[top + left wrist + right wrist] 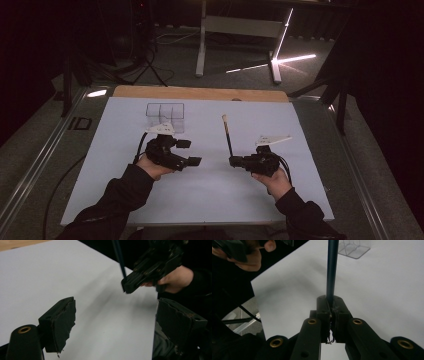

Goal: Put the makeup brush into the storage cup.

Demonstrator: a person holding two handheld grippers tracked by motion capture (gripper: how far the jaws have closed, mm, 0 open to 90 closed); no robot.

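Observation:
A thin dark stick with a pale tip [227, 134] stands slanted over the white sheet [210, 195]. My right gripper [233, 161] is shut on its lower end. In the right gripper view the two jaws [333, 305] pinch the dark shaft [331, 270], which runs straight up out of the frame. My left gripper [190, 152] hovers left of centre, open, with nothing between its jaws. In the left gripper view its worn pads [62, 322] stand wide apart over bare sheet. The right gripper [150, 267] and the stick [120, 257] sit beyond them.
A clear plastic box with compartments [165, 113] stands at the back of the sheet, just beyond the left hand, also in the right gripper view as the clear box [354, 248]. A wooden board edge [200, 93] borders the sheet's far side. Dark floor and table legs lie beyond.

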